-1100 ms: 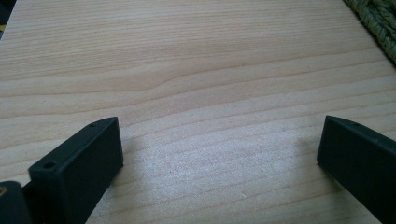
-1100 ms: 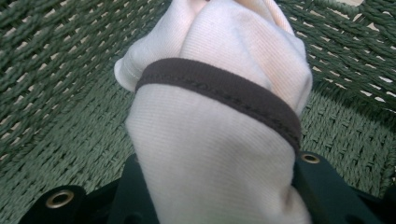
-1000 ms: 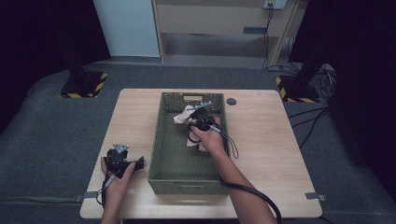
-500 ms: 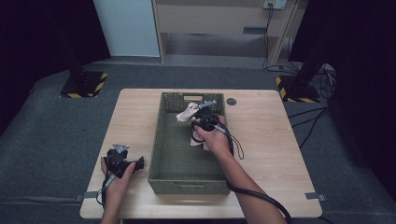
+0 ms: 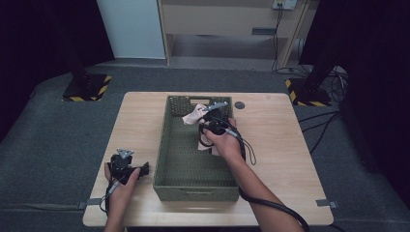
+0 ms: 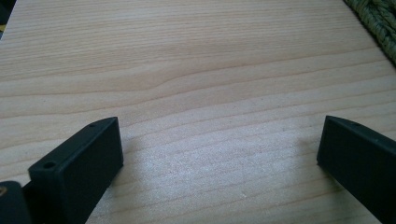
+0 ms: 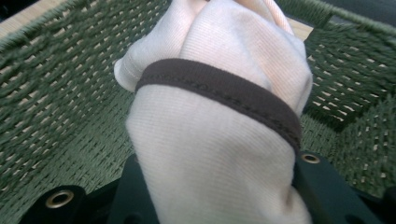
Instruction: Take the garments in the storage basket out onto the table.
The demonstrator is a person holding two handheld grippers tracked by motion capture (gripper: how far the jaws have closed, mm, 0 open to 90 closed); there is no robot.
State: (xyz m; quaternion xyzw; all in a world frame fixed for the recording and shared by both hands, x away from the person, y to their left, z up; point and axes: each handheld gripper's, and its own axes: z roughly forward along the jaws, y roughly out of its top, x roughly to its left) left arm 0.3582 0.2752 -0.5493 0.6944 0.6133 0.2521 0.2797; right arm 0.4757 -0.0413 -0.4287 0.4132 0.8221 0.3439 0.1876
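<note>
Here the wooden bench (image 5: 270, 145) carries a green woven basket (image 5: 176, 164). Above the basket's far end the right tool (image 5: 205, 115) is clenched on a pale pink cloth (image 7: 219, 140) with a dark brown band, seemingly lifted clear of the basket floor. The left tool (image 5: 143, 170) rests released on the bench, just beside the basket.

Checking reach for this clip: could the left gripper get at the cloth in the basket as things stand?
Probably not: the left gripper rests outside the basket, whose wall stands between, and the right gripper already clamps the cloth.
</note>
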